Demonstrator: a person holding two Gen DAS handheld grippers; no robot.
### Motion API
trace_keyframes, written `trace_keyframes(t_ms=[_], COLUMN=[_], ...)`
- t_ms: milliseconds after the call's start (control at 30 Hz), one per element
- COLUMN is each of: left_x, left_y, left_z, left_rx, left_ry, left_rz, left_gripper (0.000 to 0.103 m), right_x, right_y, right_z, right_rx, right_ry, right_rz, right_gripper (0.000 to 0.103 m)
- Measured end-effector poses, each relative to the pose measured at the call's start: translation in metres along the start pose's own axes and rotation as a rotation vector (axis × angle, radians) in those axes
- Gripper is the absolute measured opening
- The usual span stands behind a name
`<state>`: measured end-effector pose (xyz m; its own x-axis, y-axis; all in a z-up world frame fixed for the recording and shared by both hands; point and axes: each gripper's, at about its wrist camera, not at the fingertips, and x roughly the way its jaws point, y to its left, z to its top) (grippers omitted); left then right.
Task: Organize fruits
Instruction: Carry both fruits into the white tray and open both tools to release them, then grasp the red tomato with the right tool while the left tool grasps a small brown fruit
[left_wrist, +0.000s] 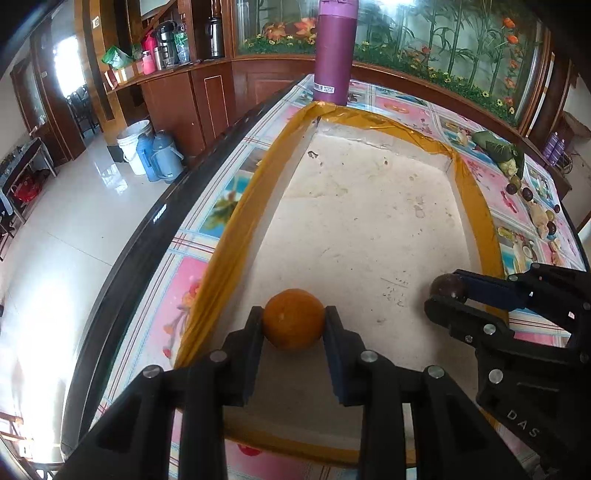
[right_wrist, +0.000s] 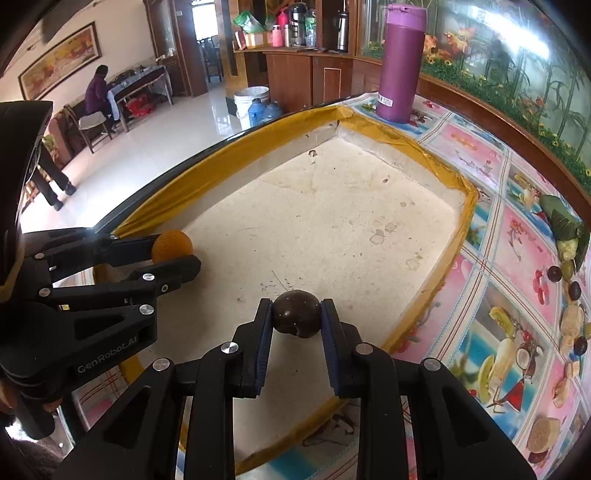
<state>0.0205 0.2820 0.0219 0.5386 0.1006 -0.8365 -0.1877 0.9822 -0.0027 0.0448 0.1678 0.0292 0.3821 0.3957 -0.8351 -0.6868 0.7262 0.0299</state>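
Black and chunky, the left claw (left_wrist: 293, 325) is clamped on an orange (left_wrist: 293, 319), right by the near left side of the tray (left_wrist: 229, 236). Beside it, the right claw (right_wrist: 296, 314) is clamped on a small dark brown fruit (right_wrist: 296, 313), also low over the near part of the tray.

Both fruits are round, so I think they could roll away across the flat tray floor if they are let go too high. The brown fruit is small, and only its sides are pinched, so it might slip out if the claw tilts. The two claws are near each other and could bump.

The orange has bumpy, bright skin with a tiny pale spot. The brown fruit looks dull and speckled, with a little dent on its lower side.

Farther back, the tray has yellow tape round its rim and a pale, stained floor. Past the tray's right side, more small fruits (right_wrist: 570, 291) lie in a row on the table (right_wrist: 517, 236). Behind the tray's far corner stands a purple bottle (right_wrist: 400, 62).
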Motion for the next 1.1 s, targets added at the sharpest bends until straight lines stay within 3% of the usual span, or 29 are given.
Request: trace_keyframes(t_ms=[200, 300, 500, 600, 700, 867, 1100], left_x=[0.000, -0.004, -0.022, -0.035, -0.054, -0.076, -0.080], left_y=[0.003, 0.004, 0.006, 0.006, 0.004, -0.004, -0.057], left_z=[-0.003, -0.006, -0.017, -0.022, -0.028, -0.035, -0.041], left_rx=[0.024, 0.027, 0.039, 0.036, 0.028, 0.009, 0.078], left_ry=[-0.016, -0.034, -0.085, -0.118, -0.176, -0.238, -0.231], left_rz=[0.020, 0.023, 0.050, 0.065, 0.099, 0.080, 0.008], left_gripper=[0.036, 0.046, 0.047, 0.055, 0.073, 0.082, 0.083], right_x=[0.005, 0.004, -0.014, -0.031, -0.049, -0.081, -0.118], right_y=[0.000, 0.002, 0.001, 0.002, 0.000, -0.009, -0.037], right_z=[-0.003, -0.003, -0.008, -0.014, -0.025, -0.056, -0.099], right_rx=[0.006, -0.002, 0.010, 0.015, 0.032, 0.070, 0.139], right_ry=[0.021, 0.018, -0.015, -0.049, -0.078, -0.111, -0.134], right_rz=[-0.004, -0.009, -0.004, -0.001, 0.004, -0.022, -0.088], right_gripper=[0.027, 0.030, 0.031, 0.031, 0.034, 0.036, 0.040])
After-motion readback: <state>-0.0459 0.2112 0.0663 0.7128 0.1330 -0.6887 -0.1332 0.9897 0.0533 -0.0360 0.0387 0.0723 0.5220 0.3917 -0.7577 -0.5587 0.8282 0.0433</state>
